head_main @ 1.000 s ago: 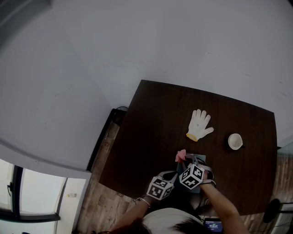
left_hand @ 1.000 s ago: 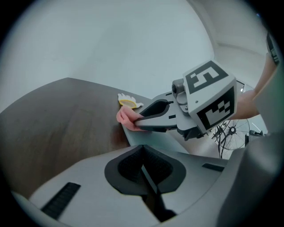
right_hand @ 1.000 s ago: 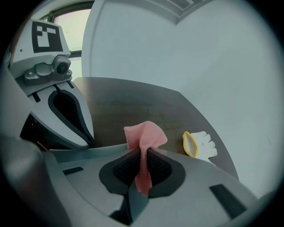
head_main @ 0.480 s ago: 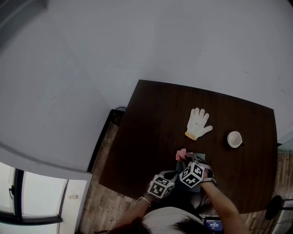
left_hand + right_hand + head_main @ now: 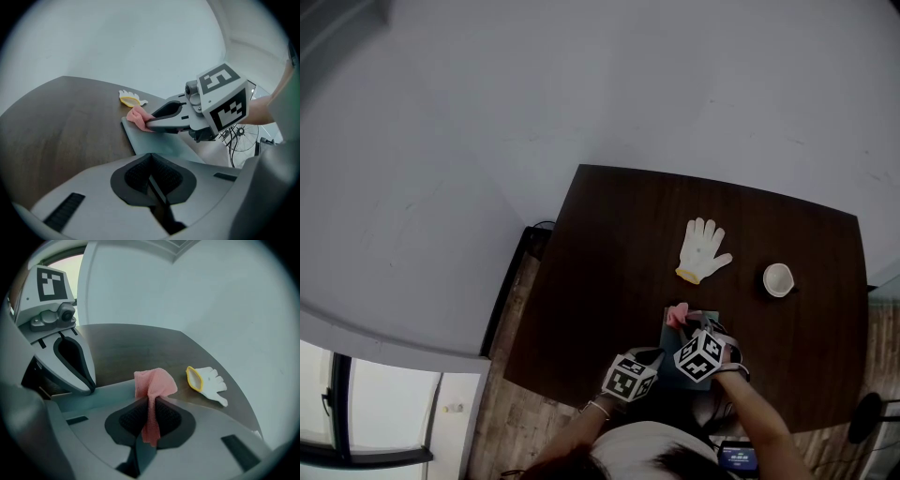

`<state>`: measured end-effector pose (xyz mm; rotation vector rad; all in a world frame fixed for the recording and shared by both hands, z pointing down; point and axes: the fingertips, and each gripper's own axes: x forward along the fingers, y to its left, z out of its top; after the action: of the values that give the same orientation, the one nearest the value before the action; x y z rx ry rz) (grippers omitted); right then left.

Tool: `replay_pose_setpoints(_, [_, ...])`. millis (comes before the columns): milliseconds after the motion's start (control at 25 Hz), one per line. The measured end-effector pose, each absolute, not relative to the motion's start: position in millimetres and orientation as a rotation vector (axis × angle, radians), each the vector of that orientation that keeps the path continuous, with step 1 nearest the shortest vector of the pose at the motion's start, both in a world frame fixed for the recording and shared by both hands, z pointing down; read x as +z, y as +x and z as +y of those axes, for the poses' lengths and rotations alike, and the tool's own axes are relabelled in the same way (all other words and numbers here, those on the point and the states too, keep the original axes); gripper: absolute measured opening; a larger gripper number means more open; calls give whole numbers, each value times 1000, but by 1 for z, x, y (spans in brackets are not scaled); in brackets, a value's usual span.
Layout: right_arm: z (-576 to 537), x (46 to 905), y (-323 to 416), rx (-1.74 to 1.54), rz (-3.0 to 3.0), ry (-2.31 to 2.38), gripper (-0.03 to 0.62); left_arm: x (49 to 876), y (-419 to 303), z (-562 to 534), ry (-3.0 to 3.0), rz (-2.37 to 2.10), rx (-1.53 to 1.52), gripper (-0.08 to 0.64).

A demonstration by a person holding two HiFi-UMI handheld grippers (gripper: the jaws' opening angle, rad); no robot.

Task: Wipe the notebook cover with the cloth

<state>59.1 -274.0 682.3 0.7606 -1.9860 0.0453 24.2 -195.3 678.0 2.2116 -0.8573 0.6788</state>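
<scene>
A grey-blue notebook (image 5: 670, 339) lies flat near the front edge of the dark table (image 5: 609, 262). My right gripper (image 5: 150, 401) is shut on a pink cloth (image 5: 154, 383), which bunches up past the fingertips and rests on the notebook's (image 5: 159, 143) far corner. In the head view the cloth (image 5: 678, 315) shows just beyond the right gripper (image 5: 686, 324). My left gripper (image 5: 150, 161) has its jaws shut, with the tips at the notebook's near side edge. The right gripper view shows it (image 5: 89, 387) touching the cover (image 5: 103, 397).
A white work glove (image 5: 703, 249) with a yellow cuff lies further back on the table. A small white cup (image 5: 778, 279) stands to its right. The table's front edge runs close to the person's body; wooden floor and a grey wall lie to the left.
My right gripper and the pink cloth have shifted slightly to the right over the notebook. The left gripper has stayed put.
</scene>
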Motion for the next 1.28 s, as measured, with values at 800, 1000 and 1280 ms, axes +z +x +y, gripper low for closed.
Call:
replay_pose_setpoints(800, [-271,681,112,143,-1961,920,43,678,28,-195,2195,-838,681,18])
replay_pose_setpoints(1000, [-270,682,127,169,-1947,967,43,678,29,-195,2190,-832,678,18])
replay_pose_setpoints(1280, [-266,682,148,212,-1917,1037,44,679,30,-194,2188,-831,680,18])
